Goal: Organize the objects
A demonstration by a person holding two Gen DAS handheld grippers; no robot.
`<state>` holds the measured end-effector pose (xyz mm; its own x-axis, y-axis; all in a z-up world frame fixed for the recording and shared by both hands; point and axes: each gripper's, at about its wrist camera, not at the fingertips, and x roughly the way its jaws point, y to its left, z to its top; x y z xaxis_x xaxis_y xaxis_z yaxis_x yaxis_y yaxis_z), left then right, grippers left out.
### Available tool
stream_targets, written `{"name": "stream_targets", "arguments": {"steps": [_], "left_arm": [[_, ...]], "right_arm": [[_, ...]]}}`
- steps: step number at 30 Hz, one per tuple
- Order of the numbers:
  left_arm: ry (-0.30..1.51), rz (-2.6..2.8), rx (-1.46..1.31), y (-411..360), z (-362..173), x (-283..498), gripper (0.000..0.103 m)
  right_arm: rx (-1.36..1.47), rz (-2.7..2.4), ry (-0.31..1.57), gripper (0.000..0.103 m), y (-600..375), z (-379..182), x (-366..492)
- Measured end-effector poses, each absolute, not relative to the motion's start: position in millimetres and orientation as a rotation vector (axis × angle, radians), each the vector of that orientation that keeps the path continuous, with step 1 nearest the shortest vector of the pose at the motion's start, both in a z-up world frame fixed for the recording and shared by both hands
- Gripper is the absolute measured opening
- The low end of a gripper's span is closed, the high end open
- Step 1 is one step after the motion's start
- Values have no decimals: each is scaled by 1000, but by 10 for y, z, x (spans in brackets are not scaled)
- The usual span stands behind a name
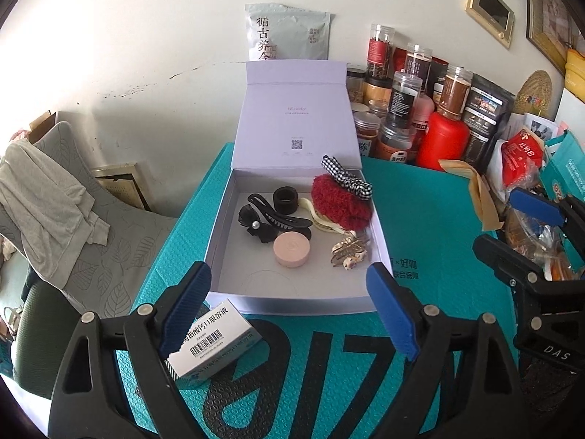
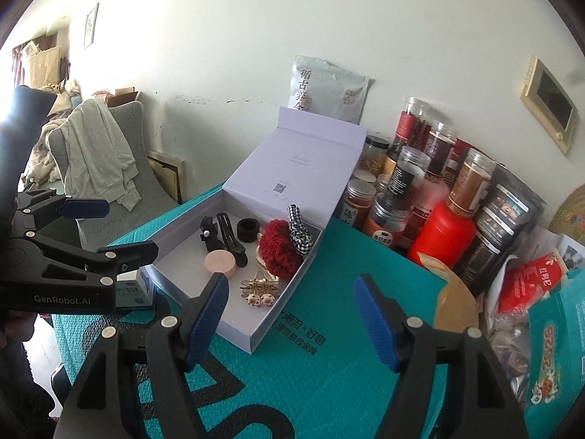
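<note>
A white gift box (image 1: pixel 219 256) stands open on the teal mat (image 1: pixel 431 219), its lid (image 1: pixel 296 120) raised. Inside lie a pink round case (image 1: pixel 291 248), a red fuzzy scrunchie (image 1: pixel 340 201), a black claw clip (image 1: pixel 278 216), a black hair band (image 1: pixel 285 200), a checked bow (image 1: pixel 347 177) and a patterned clip (image 1: pixel 349 252). My left gripper (image 1: pixel 292 311) hovers open before the box, gripping nothing. A small white medicine carton (image 1: pixel 215 340) lies on the mat by its left finger. My right gripper (image 2: pixel 292 314) is open and empty over the mat, right of the box (image 2: pixel 289 292).
Jars and a red bottle (image 1: pixel 444 139) crowd the back right, with snack packets (image 1: pixel 519 153) along the right edge. A grey pouch (image 1: pixel 287 33) leans on the wall behind the lid. A chair draped with a grey cloth (image 1: pixel 47 190) stands left of the table.
</note>
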<state>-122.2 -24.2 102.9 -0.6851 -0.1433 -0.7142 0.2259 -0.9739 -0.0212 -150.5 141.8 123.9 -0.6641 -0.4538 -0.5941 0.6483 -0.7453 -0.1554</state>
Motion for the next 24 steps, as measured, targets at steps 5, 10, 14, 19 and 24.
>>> {"name": "stream_targets", "arguments": {"steps": [5,10,14,19,24], "left_arm": [[197,-2741,1145,-209,1053,-1137,86],[183,-2748,1169,-135,1009,-1070,86],[144,-2738,1185,-100,927,-1037,86],[182,-2754,1187,-99,838,-970,86],[193,-2768,1215,-47,744,-907,86]], "right_arm": [[719,-2389,451,72,1540,1251,-1425],[747,-2400,435,72,1621,1189,-1372],[794,-2368,416,72,1653,1078,-1358],[828,-2361,386,72,1694,965,-1325],[850,-2357,378,72,1710,890,-1275]]}}
